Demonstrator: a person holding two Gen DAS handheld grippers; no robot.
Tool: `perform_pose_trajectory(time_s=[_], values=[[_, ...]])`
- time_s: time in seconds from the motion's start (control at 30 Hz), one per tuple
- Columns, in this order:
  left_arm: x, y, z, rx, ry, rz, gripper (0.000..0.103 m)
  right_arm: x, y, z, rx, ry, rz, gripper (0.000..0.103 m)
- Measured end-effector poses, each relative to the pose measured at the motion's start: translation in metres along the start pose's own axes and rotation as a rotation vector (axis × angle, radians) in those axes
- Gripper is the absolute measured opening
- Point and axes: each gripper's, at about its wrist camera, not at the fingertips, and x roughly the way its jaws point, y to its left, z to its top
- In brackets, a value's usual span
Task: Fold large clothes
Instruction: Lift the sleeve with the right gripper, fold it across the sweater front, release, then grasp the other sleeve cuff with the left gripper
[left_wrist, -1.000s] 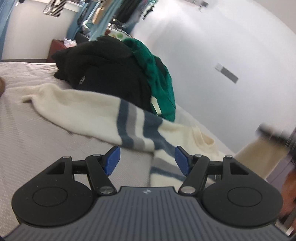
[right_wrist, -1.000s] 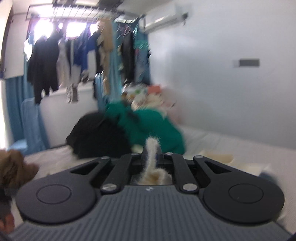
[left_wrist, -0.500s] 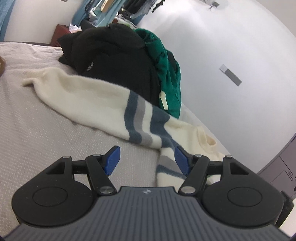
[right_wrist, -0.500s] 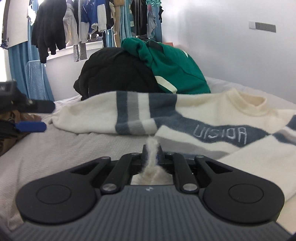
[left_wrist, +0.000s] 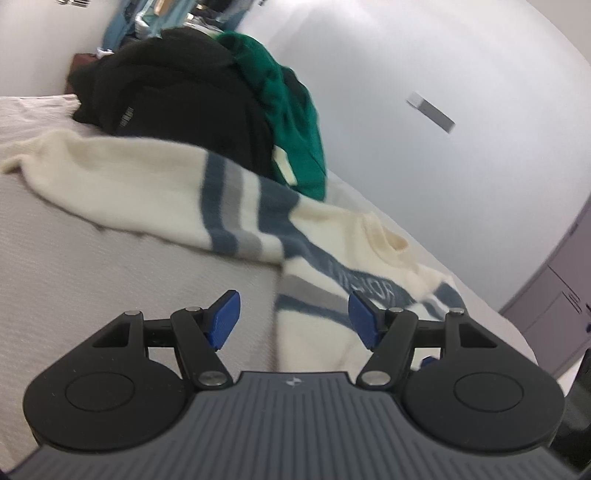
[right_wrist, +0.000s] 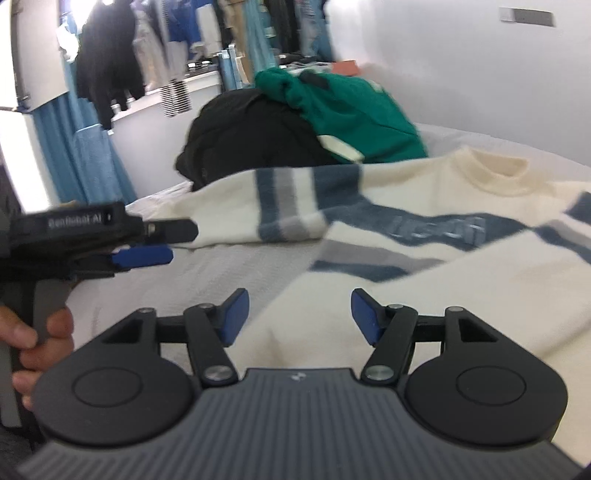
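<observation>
A cream sweater (left_wrist: 122, 177) (right_wrist: 461, 280) with blue and grey stripes lies spread flat on the grey bed (left_wrist: 92, 280). One sleeve stretches left across the bed. My left gripper (left_wrist: 293, 317) hovers open over the sweater's lower left edge, with nothing between its pads. The jaws of my right gripper (right_wrist: 299, 314) are opening low over the sweater's hem; cloth lies under them but the pads do not press it. The left gripper (right_wrist: 147, 243) also shows at the left of the right wrist view, held by a hand (right_wrist: 37, 339).
A black garment (left_wrist: 177, 96) (right_wrist: 251, 140) and a green one (left_wrist: 291, 110) (right_wrist: 354, 110) are piled at the far end of the bed by the white wall (left_wrist: 443, 74). Clothes hang on a rack (right_wrist: 155, 55) beyond. A purple cabinet (left_wrist: 554, 280) stands at right.
My right gripper came down to the bed and let go of the cream cloth it pinched; its jaws now stand apart. The left gripper shifted lower over the sweater, still open.
</observation>
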Motion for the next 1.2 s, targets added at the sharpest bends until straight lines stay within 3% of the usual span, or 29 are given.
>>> perform_pose_trajectory(time_s=[0.27, 0.33, 0.43, 0.57, 0.7, 0.97, 1.2], values=[[0.04, -0.04, -0.034, 0.105, 0.109, -0.019, 0.068, -0.026, -0.045, -0.006, 0.092, -0.007, -0.174, 0.063], [0.048, -0.047, -0.039, 0.141, 0.123, -0.01, 0.062, -0.024, -0.056, -0.007, 0.115, -0.001, -0.205, 0.063], [0.062, -0.051, -0.045, 0.164, 0.162, 0.015, 0.053, -0.016, -0.072, -0.013, 0.145, -0.008, -0.246, 0.048], [0.081, -0.052, -0.055, 0.199, 0.225, 0.089, 0.049, 0.001, -0.09, -0.021, 0.163, 0.019, -0.262, 0.033], [0.09, -0.052, -0.061, 0.223, 0.252, 0.116, 0.049, 0.018, -0.107, -0.027, 0.207, 0.043, -0.262, 0.032], [0.071, -0.048, -0.05, 0.158, 0.198, 0.112, 0.051, 0.031, -0.12, -0.036, 0.254, 0.084, -0.235, 0.031], [0.043, -0.02, 0.001, 0.065, 0.07, 0.209, 0.061, 0.023, -0.118, -0.034, 0.275, 0.072, -0.215, 0.034]])
